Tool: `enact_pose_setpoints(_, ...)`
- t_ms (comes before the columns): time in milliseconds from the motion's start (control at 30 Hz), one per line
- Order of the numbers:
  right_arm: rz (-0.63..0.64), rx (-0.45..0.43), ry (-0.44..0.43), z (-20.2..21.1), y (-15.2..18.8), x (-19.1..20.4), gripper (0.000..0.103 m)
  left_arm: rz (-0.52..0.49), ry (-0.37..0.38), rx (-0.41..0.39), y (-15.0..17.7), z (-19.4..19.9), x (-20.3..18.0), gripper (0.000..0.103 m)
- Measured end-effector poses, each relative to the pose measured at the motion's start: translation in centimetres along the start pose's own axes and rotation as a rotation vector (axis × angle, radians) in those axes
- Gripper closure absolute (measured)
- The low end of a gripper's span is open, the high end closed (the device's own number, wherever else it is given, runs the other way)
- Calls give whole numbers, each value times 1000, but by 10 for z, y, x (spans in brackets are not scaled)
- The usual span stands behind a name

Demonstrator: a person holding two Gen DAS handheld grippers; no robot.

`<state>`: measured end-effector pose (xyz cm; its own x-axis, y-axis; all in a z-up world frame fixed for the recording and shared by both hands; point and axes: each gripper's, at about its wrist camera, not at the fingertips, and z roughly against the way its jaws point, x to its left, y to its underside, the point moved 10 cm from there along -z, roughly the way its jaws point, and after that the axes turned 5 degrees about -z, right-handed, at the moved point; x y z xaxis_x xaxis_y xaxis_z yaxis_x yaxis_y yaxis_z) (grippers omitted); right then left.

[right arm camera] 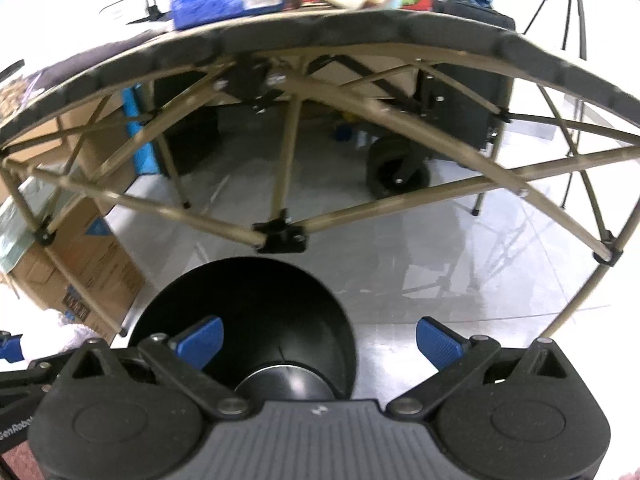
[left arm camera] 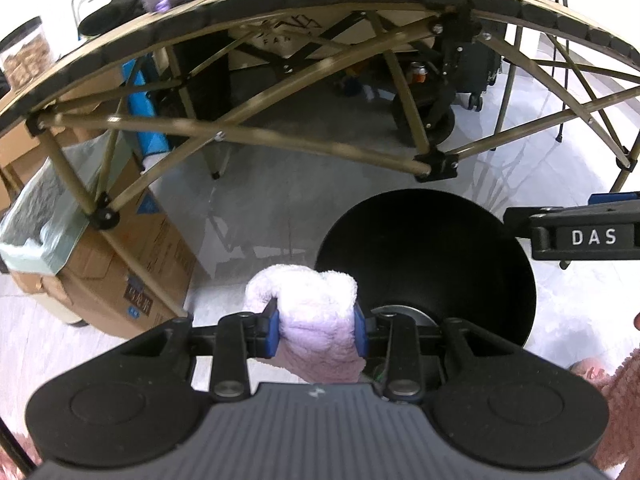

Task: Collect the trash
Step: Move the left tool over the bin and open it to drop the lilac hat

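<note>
My left gripper (left arm camera: 318,330) is shut on a fluffy pale lilac cloth (left arm camera: 308,300), held just left of and above the rim of a round black trash bin (left arm camera: 432,256) on the floor. The cloth's edge also shows at the far left of the right wrist view (right arm camera: 60,326). My right gripper (right arm camera: 320,340) is open and empty, over the same bin (right arm camera: 248,304), its left fingertip (right arm camera: 202,338) above the opening and its right one above the floor. The right gripper's body shows in the left wrist view (left arm camera: 580,236) at the bin's right.
A folding table (left arm camera: 320,8) with tan crossed legs stands just beyond the bin, things on top. Cardboard boxes (left arm camera: 120,248) sit at the left on the pale tiled floor. A wheeled black cart (right arm camera: 400,172) is under the table. A tripod (right arm camera: 572,8) stands at the back right.
</note>
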<state>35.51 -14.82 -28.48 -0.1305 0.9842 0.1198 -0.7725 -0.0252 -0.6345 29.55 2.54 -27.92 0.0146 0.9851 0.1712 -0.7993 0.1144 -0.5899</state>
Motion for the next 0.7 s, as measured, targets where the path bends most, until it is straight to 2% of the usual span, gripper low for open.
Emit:
enact_pose_setpoints(400,-149,-46,73,18,-16,-54,0,-72,33,-21,-22,-12,-38,68)
enact_pose_setpoints(700,-238,-75,118,27,-20,-80,0,-104,53,-16,-38,-34,-58,68)
